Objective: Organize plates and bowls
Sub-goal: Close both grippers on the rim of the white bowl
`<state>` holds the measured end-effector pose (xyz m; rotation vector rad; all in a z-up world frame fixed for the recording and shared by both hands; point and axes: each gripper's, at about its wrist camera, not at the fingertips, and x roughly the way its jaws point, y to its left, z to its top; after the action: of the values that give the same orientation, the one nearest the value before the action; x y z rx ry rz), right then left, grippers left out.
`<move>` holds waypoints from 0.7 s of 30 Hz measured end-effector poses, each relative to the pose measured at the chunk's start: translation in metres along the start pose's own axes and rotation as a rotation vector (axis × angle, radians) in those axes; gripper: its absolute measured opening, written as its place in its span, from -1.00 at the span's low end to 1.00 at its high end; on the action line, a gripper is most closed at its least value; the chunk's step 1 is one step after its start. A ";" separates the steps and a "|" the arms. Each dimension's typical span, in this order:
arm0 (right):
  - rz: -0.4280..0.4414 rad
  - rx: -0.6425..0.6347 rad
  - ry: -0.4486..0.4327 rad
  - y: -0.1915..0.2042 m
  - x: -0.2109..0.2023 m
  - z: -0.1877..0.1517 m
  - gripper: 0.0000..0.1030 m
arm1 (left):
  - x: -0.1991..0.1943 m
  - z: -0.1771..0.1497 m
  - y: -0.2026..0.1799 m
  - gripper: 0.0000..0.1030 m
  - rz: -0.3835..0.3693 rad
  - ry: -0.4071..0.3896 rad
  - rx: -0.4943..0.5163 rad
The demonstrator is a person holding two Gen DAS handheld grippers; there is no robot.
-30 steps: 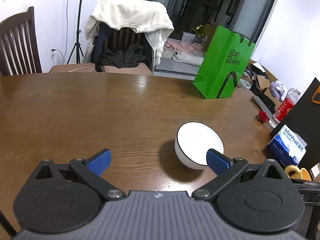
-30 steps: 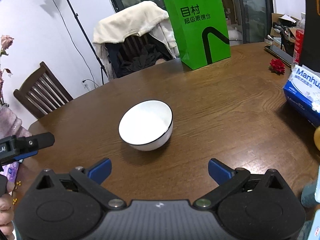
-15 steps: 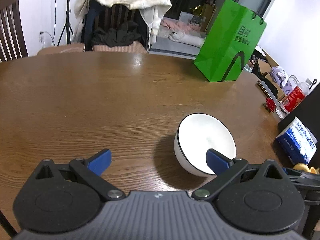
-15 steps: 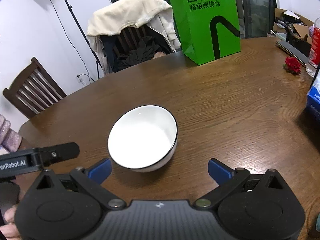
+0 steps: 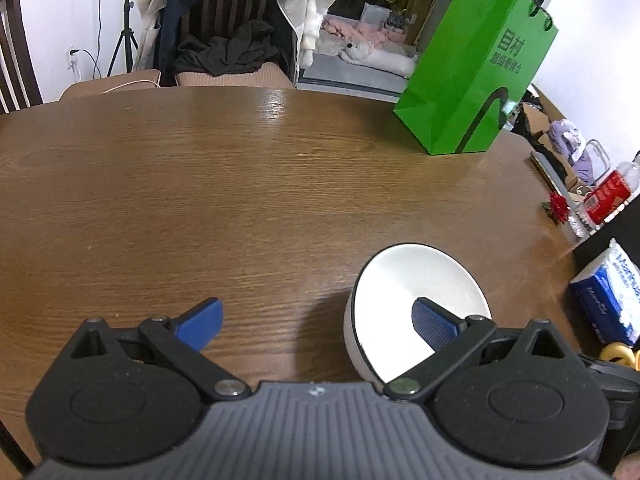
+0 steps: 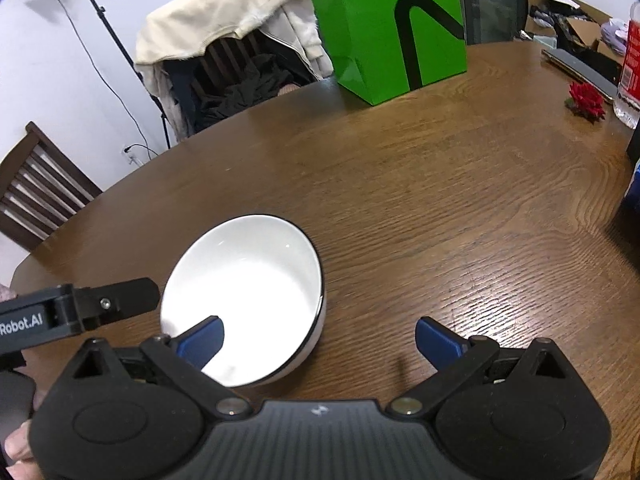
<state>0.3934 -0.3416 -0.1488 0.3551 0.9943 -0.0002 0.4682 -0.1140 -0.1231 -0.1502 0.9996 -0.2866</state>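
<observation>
We see a wide brown wooden table (image 5: 240, 184) filling most of both views. At its far edge stands a chair (image 6: 224, 60) draped with a cream jacket (image 6: 232, 12), and beside that, on the table itself, an upright green paper bag (image 5: 472, 92) with printed characters.

Toward the right side of the table we make out a blue tissue pack (image 5: 612, 300), a red-labelled bottle (image 5: 608, 192) and a small red flower (image 6: 586, 100) lying near it.

The one task item in sight is a white bowl (image 6: 248, 288) with a thin dark rim, sitting upright and empty on the table, well apart from the bag.

Our left gripper (image 5: 316, 320) is spread wide with nothing in its grasp; its right blue finger pad (image 5: 434, 322) sits over the bowl's opening while the other pad is over bare wood, so the bowl's left rim lies between them. Our right gripper (image 6: 318, 340) is likewise wide apart and holds nothing; its left pad (image 6: 202, 340) overlaps the bowl's near edge, the other hangs over the table. Whether either pad touches the bowl, we cannot tell.

In the right wrist view, the left gripper's black finger reaches in from the left, just beside the bowl's rim.
</observation>
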 end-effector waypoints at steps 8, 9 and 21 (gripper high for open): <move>-0.015 0.012 0.021 0.001 0.016 0.008 0.86 | 0.023 0.010 -0.006 0.66 0.028 0.035 0.002; -0.017 0.009 0.022 0.002 0.017 0.009 0.81 | 0.026 0.011 -0.006 0.54 0.026 0.046 -0.001; 0.005 0.014 0.068 0.008 0.031 0.008 -0.15 | 0.046 0.009 -0.009 -0.55 -0.025 0.099 -0.007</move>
<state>0.4187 -0.3315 -0.1680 0.3717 1.0610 0.0094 0.4978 -0.1364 -0.1529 -0.1566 1.0978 -0.3161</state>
